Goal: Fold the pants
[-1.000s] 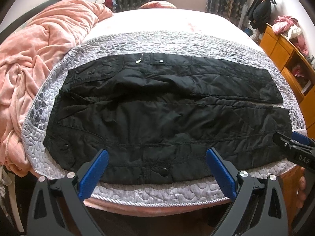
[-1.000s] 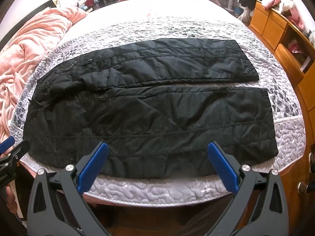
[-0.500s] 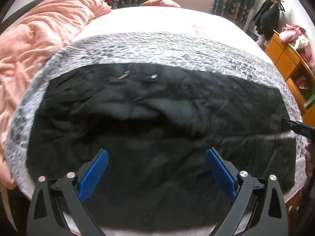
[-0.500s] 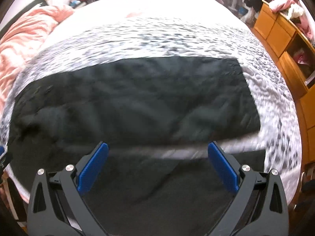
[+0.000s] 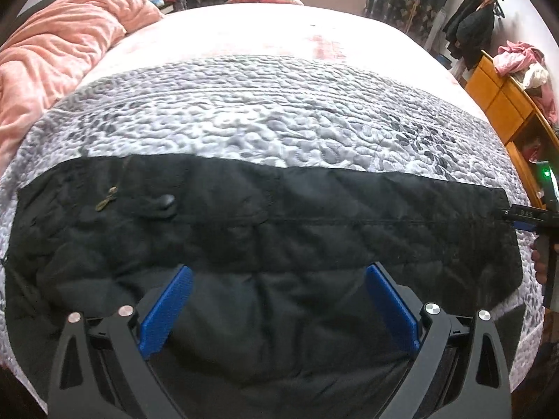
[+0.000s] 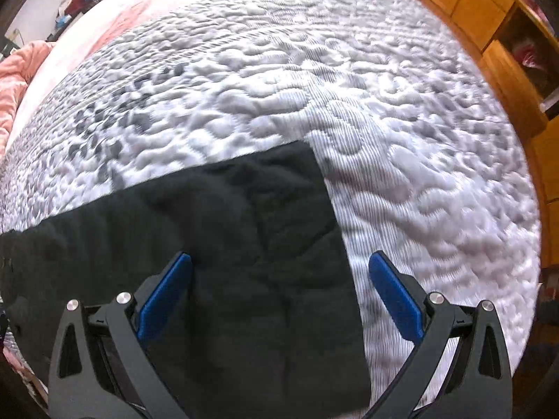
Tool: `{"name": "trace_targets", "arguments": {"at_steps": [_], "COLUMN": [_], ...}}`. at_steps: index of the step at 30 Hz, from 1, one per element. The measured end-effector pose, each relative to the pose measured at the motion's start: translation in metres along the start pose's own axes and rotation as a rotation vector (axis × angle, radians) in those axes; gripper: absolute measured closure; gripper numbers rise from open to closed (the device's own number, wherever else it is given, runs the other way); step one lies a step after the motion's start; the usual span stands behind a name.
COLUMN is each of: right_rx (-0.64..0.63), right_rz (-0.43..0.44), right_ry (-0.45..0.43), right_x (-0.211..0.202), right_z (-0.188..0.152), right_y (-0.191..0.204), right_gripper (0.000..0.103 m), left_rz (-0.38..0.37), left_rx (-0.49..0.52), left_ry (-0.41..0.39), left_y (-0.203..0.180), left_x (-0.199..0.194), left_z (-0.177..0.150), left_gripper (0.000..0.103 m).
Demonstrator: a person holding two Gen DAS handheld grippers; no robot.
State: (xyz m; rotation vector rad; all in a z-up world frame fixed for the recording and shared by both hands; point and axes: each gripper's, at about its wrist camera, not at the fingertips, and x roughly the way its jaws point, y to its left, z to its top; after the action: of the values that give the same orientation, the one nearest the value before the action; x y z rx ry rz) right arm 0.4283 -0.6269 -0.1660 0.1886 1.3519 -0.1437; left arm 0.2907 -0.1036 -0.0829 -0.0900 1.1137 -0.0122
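Black quilted pants (image 5: 265, 230) lie flat across a grey patterned quilt (image 5: 265, 111) on the bed, waist with a zipper pull and snap at the left. My left gripper (image 5: 276, 300) is open, low over the pants' middle. My right gripper (image 6: 279, 293) is open over the leg-cuff end (image 6: 279, 209); its left pad is over the cloth, its right pad over the quilt (image 6: 401, 139). The right gripper also shows in the left wrist view (image 5: 524, 214) at the pants' right edge. Neither gripper holds cloth.
A pink blanket (image 5: 52, 56) is heaped at the bed's left side. Orange wooden cabinets (image 5: 503, 97) with clothes on top stand to the right, also in the right wrist view (image 6: 489, 17). Dark clothes hang at the back right (image 5: 475, 17).
Both grippers have moved forward and down from the bed's near edge to over the pants. The right one now sits at the cuff end. Both stay open.
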Motion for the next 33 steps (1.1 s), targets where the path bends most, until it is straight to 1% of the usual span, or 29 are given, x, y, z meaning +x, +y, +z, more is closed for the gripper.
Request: {"name": "trace_targets", "arguments": {"at_steps": [2, 3, 4, 5, 6, 7, 8, 10, 12, 13, 15, 16, 19, 21, 22, 24, 25, 27, 29, 30, 31, 32, 33], "right_rx": [0.023, 0.024, 0.011, -0.009, -0.032, -0.061, -0.082, -0.109, -0.111, -0.132, -0.190, -0.218, -0.279, -0.327, -0.357, -0.394, -0.418, -0.450, -0.469, -0.470, -0.469, -0.468, -0.465], "right_rz": [0.048, 0.057, 0.064, 0.078, 0.081, 0.072, 0.066, 0.078, 0.137, 0.154, 0.158, 0.170, 0.236, 0.270, 0.289, 0.312, 0.318, 0.320, 0.328, 0.332, 0.335, 0.336, 0.337], "right_ry": [0.009, 0.005, -0.003, -0.013, -0.022, -0.031, -0.040, -0.052, -0.066, -0.085, -0.130, -0.163, -0.244, -0.297, -0.325, -0.356, -0.369, -0.391, -0.408, -0.411, -0.412, -0.413, -0.411], "right_x": [0.010, 0.012, 0.012, 0.011, 0.009, 0.007, 0.003, -0.003, -0.017, -0.026, -0.044, -0.057, -0.091, -0.111, -0.123, -0.136, -0.142, -0.151, -0.154, -0.155, -0.154, -0.153, -0.152], "right_z": [0.007, 0.009, 0.010, 0.010, 0.008, 0.006, 0.003, -0.001, -0.008, -0.011, -0.018, -0.022, -0.028, -0.035, -0.040, -0.044, -0.048, -0.054, -0.058, -0.058, -0.059, -0.060, -0.060], "right_y": [-0.008, -0.009, -0.009, -0.007, -0.005, -0.001, 0.001, 0.002, 0.002, 0.003, 0.007, 0.008, 0.007, 0.009, 0.010, 0.015, 0.016, 0.017, 0.017, 0.016, 0.015, 0.015, 0.014], "right_gripper": [0.002, 0.002, 0.002, 0.005, 0.020, 0.031, 0.040, 0.083, 0.090, 0.093, 0.094, 0.094, 0.094, 0.094, 0.094, 0.094, 0.094, 0.094, 0.094, 0.094, 0.094, 0.094, 0.094], "left_rz": [0.003, 0.002, 0.002, -0.001, -0.008, -0.013, -0.016, -0.019, -0.037, -0.053, -0.084, -0.112, -0.228, -0.296, -0.350, -0.467, -0.509, -0.568, -0.551, -0.557, -0.576, -0.622, -0.657], "left_rx": [0.009, 0.016, 0.021, 0.022, 0.028, 0.037, 0.046, 0.065, 0.085, 0.100, 0.136, 0.160, 0.241, 0.299, 0.346, 0.407, 0.423, 0.447, 0.491, 0.521, 0.557, 0.598, 0.615], "left_ry": [0.002, 0.004, 0.008, 0.009, 0.009, 0.009, 0.009, 0.005, 0.003, -0.004, -0.015, -0.022, -0.034, -0.059, -0.070, -0.034, 0.005, 0.063, 0.083, 0.094, 0.119, 0.160, 0.186], "left_y": [-0.005, -0.008, -0.010, -0.011, -0.013, -0.014, -0.016, -0.022, -0.027, -0.032, -0.040, -0.047, -0.064, -0.076, -0.082, -0.090, -0.094, -0.102, -0.112, -0.118, -0.123, -0.130, -0.132], "left_x": [0.007, 0.011, 0.014, 0.016, 0.019, 0.020, 0.022, 0.027, 0.032, 0.034, 0.039, 0.042, 0.051, 0.053, 0.055, 0.059, 0.065, 0.075, 0.080, 0.080, 0.082, 0.082, 0.080], "left_z": [0.004, 0.007, 0.010, 0.011, 0.014, 0.016, 0.018, 0.023, 0.030, 0.035, 0.046, 0.054, 0.072, 0.083, 0.090, 0.101, 0.108, 0.119, 0.124, 0.125, 0.126, 0.125, 0.123], "left_gripper": [0.004, 0.004, 0.004, 0.004, 0.004, 0.004, 0.004, 0.004, 0.004, 0.004, 0.004, 0.004, 0.004, 0.004, 0.004, 0.004, 0.004, 0.004, 0.004, 0.004, 0.005, 0.006, 0.006]}}
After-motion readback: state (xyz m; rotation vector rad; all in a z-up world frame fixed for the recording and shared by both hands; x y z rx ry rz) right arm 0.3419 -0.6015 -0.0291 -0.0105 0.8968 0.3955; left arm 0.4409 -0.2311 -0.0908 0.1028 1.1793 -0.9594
